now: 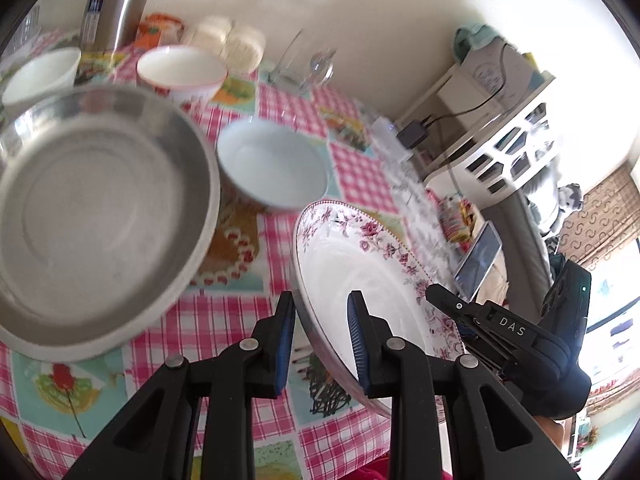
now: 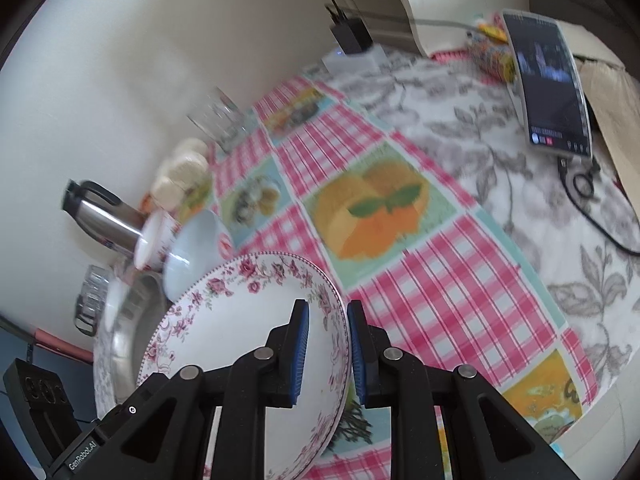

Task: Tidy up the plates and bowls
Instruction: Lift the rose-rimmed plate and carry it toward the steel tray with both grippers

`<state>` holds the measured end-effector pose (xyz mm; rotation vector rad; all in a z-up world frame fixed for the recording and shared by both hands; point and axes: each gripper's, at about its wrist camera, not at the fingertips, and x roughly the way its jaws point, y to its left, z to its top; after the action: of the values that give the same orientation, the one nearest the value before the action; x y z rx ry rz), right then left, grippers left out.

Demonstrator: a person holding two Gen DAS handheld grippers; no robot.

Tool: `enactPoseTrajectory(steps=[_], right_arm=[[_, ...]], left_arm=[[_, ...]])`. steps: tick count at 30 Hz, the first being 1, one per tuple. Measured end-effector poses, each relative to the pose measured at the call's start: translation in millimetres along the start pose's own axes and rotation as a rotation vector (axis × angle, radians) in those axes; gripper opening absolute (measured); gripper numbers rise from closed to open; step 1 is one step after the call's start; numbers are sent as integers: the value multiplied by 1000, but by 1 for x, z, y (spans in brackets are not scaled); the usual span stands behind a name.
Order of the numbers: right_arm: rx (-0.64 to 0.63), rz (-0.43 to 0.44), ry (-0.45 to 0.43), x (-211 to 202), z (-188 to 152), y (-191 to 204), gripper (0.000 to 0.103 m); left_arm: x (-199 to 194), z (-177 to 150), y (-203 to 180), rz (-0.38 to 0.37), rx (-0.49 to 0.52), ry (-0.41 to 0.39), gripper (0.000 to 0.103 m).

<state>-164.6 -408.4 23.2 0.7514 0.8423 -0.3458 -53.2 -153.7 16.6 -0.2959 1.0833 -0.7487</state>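
Both grippers hold a white plate with a pink floral rim (image 1: 352,264), tilted a little above the checked tablecloth. My left gripper (image 1: 322,344) is shut on its near-left rim, one blue pad on each side. My right gripper (image 2: 328,352) is shut on the opposite rim of the same plate (image 2: 240,332). In the left wrist view, the right gripper's black fingers (image 1: 448,300) reach in at the plate's right edge. Left of the plate sits a wide steel dish (image 1: 96,216), with a pale blue bowl (image 1: 272,164) behind it. A red-rimmed white bowl (image 1: 180,68) and a plain white bowl (image 1: 40,72) stand further back.
A steel kettle (image 1: 116,4), a clear glass (image 1: 304,60) and a row of pale round things (image 1: 240,44) line the wall. A phone (image 2: 552,88) with a cable lies on the grey floral cloth to the right. The orange-print patch of tablecloth (image 2: 372,212) has nothing on it.
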Motion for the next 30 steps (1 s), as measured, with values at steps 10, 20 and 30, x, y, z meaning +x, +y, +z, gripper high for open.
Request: enactPoseTrajectory(steps=[10, 20, 30], right_arm=[[-71, 80, -117, -17, -2, 37, 21], [-126, 106, -126, -12, -16, 77, 21], [-191, 134, -110, 2, -31, 129, 21]], left_arm=[[-33, 16, 10, -4, 24, -98, 27], [-56, 29, 43, 17, -30, -146, 27], [-91, 43, 84, 39, -95, -211, 27]])
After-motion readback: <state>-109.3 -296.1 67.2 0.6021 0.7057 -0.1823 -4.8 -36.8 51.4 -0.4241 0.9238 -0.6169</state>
